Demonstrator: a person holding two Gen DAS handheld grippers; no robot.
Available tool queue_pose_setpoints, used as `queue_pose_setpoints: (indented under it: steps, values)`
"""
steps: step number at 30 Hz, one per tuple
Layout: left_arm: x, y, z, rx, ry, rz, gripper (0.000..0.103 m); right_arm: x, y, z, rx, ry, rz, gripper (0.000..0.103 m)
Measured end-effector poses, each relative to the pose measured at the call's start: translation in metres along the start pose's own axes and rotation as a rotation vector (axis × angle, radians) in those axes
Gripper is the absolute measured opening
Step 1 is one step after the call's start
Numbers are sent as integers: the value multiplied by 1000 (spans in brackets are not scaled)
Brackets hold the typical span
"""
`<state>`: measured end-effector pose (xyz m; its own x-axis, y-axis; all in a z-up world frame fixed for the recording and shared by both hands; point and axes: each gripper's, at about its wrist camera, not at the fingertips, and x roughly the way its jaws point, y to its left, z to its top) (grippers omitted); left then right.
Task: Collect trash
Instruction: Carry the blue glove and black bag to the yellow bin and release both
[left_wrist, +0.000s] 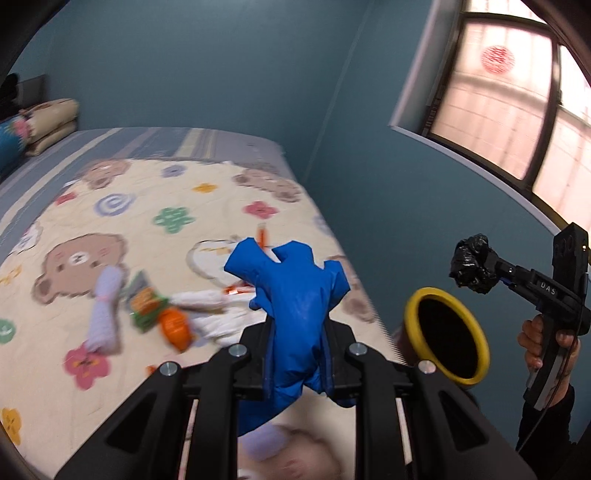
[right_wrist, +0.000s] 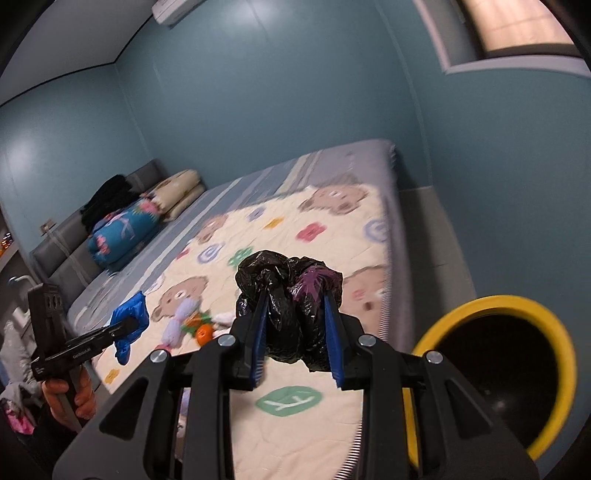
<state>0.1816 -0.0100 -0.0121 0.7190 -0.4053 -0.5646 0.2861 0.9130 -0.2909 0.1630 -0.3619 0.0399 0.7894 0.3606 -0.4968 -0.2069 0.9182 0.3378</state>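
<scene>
My left gripper (left_wrist: 297, 332) is shut on a crumpled blue glove (left_wrist: 295, 295), held above the bed's right edge; it also shows in the right wrist view (right_wrist: 129, 321). My right gripper (right_wrist: 297, 332) is shut on a scrunched black plastic bag (right_wrist: 291, 302), held in the air just left of a yellow-rimmed black bin (right_wrist: 495, 373). In the left wrist view the bag (left_wrist: 471, 264) is above and right of the bin (left_wrist: 447, 332). More trash lies on the quilt: a white-lilac roll (left_wrist: 105, 306), a green wrapper (left_wrist: 146, 304), an orange piece (left_wrist: 175, 326), white tissue (left_wrist: 218, 314).
The bed has a cream bear-and-flower quilt (left_wrist: 155, 206) over a striped sheet. Folded bedding and pillows (right_wrist: 147, 218) lie at the headboard. Blue walls surround the bed, with a window (left_wrist: 517, 103) on the right. The bin stands on the floor beside the bed's edge.
</scene>
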Motion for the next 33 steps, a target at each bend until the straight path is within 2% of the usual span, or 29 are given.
queue_pose_setpoints:
  steps: [6,11,23,26,33]
  values:
    - [29,-52,14,51,18,-83,18,-34,-34,8,48,-67,-82,27]
    - [59,-91,19,97,48,-149,18,-47,-60,9,75,-93,-154,27]
    - [134,-176,17,174,131,-292,18,-55,-116,7,127,-120,-316,27]
    - [153,-198,12,192,160,-325,18,-53,-127,5,124,-121,-389,27]
    - [196,-236,-7,213,234,-364,18,-41,-156,-3,160,-105,-470,27]
